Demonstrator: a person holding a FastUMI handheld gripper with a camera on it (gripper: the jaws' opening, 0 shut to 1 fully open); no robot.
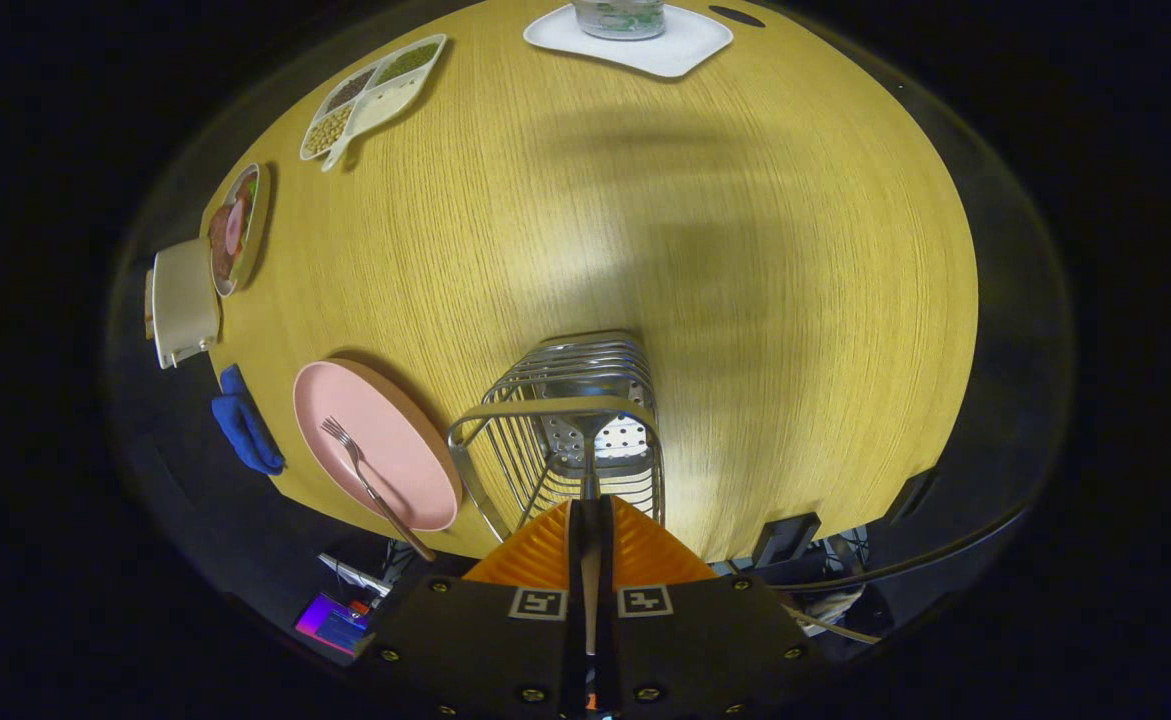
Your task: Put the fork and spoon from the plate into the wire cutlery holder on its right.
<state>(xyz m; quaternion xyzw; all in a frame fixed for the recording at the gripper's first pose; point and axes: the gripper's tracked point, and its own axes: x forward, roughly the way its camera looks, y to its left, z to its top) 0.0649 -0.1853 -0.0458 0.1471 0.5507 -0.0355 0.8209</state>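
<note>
My gripper [590, 515] is shut on the thin metal handle of the spoon [590, 455], which runs straight ahead from between the fingers. Its bowl hangs inside the wire cutlery holder [565, 425], over the perforated base. The holder stands upright on the wooden table just ahead of the fingers. To the holder's left lies the pink plate [375, 445] with the fork [370, 485] across it, tines pointing away and handle sticking out over the plate's near rim.
A blue cloth [243, 425] lies left of the plate at the table edge. Farther off are a cream box [183, 300], a small dish of food [235, 230], a divided tray [375, 92] and a white tray [635, 42] holding a glass jar.
</note>
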